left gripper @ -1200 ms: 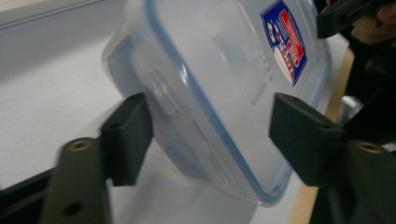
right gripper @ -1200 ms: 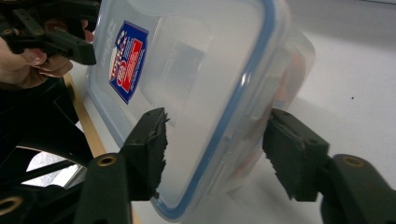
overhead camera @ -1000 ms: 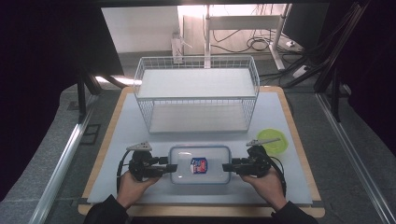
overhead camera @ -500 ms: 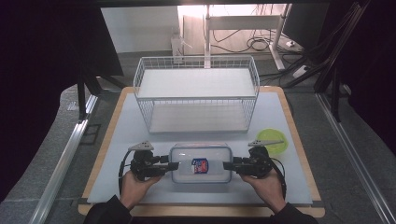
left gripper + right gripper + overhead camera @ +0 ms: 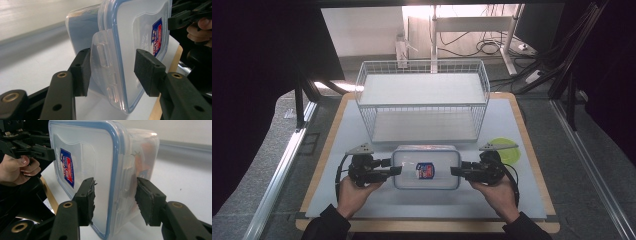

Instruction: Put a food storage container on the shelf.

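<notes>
High view shows your left gripper (image 5: pixel 396 170) at the left short end of the clear lidded box (image 5: pixel 426 167), jaws half spread around its latch flap (image 5: pixel 103 72). One pad seems to touch the flap and the other stands off the lid, so I cannot tell if it clamps. Your right gripper (image 5: pixel 455 171) takes the opposite end; its jaws straddle the lid edge and wall, near but perhaps not pressing. With one gripper at each end you can likely keep the box level. It sits near the front of the white mat (image 5: pixel 512 200), before the wire basket (image 5: pixel 422 100), with a green disc (image 5: pixel 507 150) at right. Behind are cables and dark floor.
</notes>
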Demonstrator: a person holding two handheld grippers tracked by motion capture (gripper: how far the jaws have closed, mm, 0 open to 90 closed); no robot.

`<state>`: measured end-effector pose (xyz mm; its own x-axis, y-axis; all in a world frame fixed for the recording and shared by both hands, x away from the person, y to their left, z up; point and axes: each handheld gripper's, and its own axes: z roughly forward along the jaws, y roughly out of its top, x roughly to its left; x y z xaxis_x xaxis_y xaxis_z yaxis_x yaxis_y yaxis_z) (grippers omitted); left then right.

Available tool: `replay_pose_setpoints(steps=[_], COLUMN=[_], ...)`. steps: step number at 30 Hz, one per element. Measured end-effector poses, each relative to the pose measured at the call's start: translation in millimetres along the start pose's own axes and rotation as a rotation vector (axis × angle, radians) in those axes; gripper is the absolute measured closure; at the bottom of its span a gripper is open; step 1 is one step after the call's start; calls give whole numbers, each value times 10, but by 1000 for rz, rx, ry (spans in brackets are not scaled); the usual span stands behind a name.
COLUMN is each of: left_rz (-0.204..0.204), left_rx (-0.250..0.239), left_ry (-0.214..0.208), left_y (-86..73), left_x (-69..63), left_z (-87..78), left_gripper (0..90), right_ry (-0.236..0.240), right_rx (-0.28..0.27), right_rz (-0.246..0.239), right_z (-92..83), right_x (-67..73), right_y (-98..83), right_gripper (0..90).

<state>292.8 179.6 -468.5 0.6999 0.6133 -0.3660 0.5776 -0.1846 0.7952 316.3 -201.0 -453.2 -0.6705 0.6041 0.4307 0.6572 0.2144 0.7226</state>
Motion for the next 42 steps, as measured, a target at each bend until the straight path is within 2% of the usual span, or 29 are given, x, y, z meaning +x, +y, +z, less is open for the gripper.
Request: replay_pose_setpoints(steps=[11,25,42], left_rz=[24,51,50], left_rx=[-30,-61,-86], left_ry=[19,36,41], left_y=[308,715,1187], left_x=[-4,26,120], left_z=[-100,-238,-405], left_gripper=[486,486,487], right_ry=[2,13,3], right_rx=[-35,-67,-101], right_rz=[-34,-40,-67], right_z=[-73,-145,-222], right_x=[20,41,116], right_y=[299,715,1250], right_gripper=[514,514,514])
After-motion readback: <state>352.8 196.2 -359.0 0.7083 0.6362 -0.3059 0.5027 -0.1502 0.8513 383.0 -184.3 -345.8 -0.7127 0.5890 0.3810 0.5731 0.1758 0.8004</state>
